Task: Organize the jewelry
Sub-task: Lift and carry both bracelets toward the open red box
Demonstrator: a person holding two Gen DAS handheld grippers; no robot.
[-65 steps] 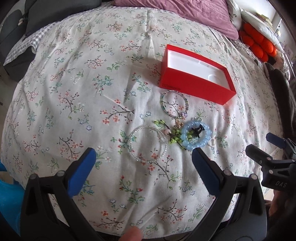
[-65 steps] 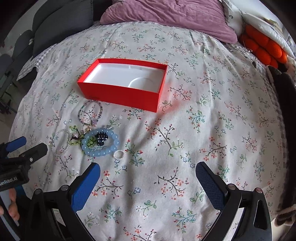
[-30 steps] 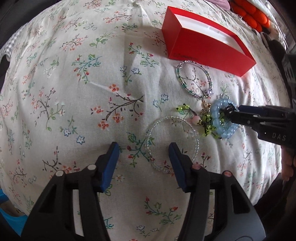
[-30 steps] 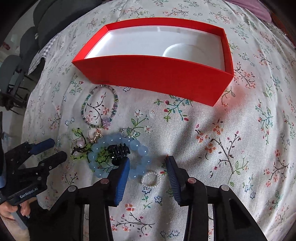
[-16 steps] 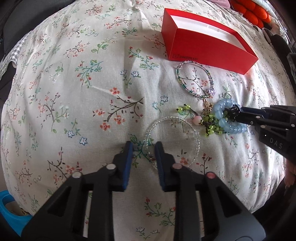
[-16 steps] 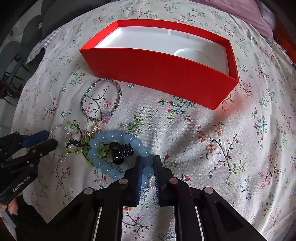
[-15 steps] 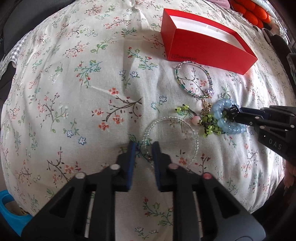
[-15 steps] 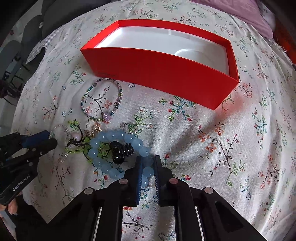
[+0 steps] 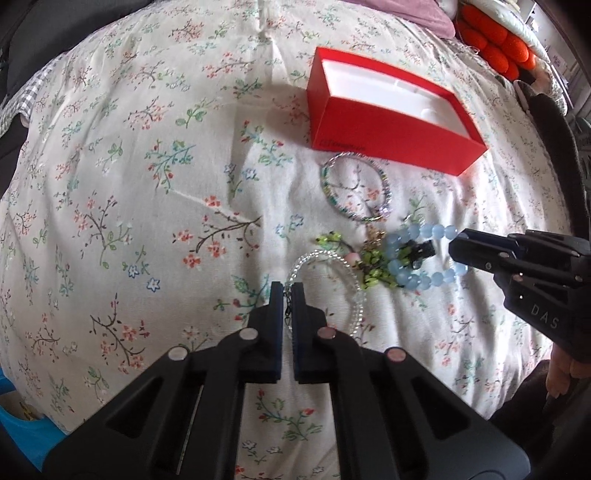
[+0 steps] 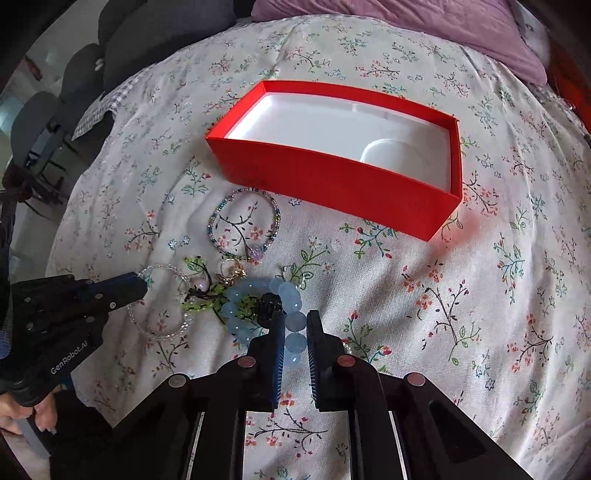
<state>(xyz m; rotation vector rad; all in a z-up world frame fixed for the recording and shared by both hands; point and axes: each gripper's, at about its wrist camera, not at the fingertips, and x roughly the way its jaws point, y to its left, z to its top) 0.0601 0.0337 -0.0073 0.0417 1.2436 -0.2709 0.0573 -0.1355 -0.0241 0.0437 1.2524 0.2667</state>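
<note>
Floral bedspread, left hand-held gripper pinching clear bracelet

The left gripper pinches the clear bead bracelet on the floral bedspread; the red box (open, white inside) sits toward the far edge.

Bed in floral sheet, daylit; purple blanket at far edge, dark chairs beyond far-left corner.
</note>
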